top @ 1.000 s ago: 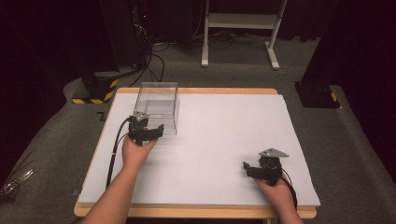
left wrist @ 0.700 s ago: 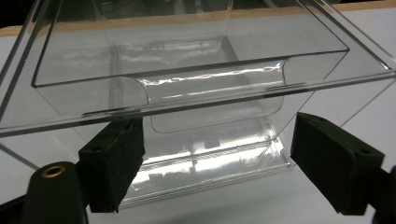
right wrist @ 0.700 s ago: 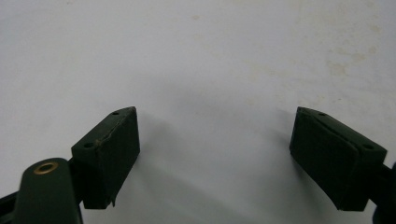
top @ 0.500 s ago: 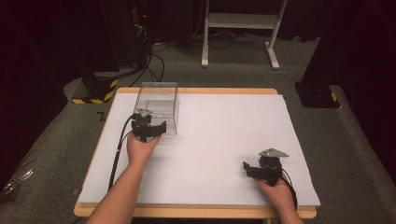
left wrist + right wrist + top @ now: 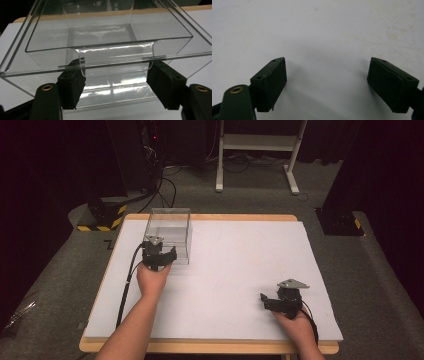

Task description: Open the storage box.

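Observation:
A clear plastic box [image 5: 167, 232] without a lid stands on the white table sheet [image 5: 240, 260] at the back left. My left gripper [image 5: 159, 252] is right at the box's near wall. In the left gripper view the box [image 5: 107, 37] is very close, and the left gripper [image 5: 116, 85] is open, its pads [image 5: 71, 87] low against the near wall on either side of a rounded cut-out in the rim. I cannot tell whether they touch the wall. My right gripper [image 5: 265, 300] rests near the front right of the table. It [image 5: 327, 77] is open over bare sheet.
The wooden table edge [image 5: 210, 217] frames the sheet. Beyond the table, on the dark floor, are a white metal stand [image 5: 255, 150], black equipment with a yellow-striped base [image 5: 102, 217] and cables. Bare sheet lies between the two grippers.
My left gripper has moved a little forward, up to the box's near wall. The right gripper has stayed where it was.

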The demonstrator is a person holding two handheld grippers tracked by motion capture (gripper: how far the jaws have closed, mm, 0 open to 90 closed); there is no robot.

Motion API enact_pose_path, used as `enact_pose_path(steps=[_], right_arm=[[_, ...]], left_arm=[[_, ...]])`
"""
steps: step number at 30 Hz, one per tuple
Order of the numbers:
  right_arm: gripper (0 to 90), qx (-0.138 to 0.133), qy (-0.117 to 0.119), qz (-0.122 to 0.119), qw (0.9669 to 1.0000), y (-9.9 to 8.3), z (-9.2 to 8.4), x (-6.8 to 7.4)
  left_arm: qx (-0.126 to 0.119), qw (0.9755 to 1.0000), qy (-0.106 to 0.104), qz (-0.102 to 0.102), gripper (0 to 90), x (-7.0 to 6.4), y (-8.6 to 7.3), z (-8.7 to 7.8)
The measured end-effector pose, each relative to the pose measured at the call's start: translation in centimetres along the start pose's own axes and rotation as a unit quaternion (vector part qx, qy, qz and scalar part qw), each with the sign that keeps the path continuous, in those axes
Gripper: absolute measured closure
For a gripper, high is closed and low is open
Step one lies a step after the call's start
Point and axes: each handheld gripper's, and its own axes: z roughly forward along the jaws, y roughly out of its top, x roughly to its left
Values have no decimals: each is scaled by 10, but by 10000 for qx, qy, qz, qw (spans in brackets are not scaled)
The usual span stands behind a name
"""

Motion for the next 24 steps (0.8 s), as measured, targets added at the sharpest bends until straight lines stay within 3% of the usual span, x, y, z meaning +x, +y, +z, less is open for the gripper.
enact_pose_path(steps=[24], right_arm=[[159, -5, 4, 4, 10000, 0, 0, 0]], left_arm=[[-78, 9999, 102, 84, 326, -6, -9, -11]])
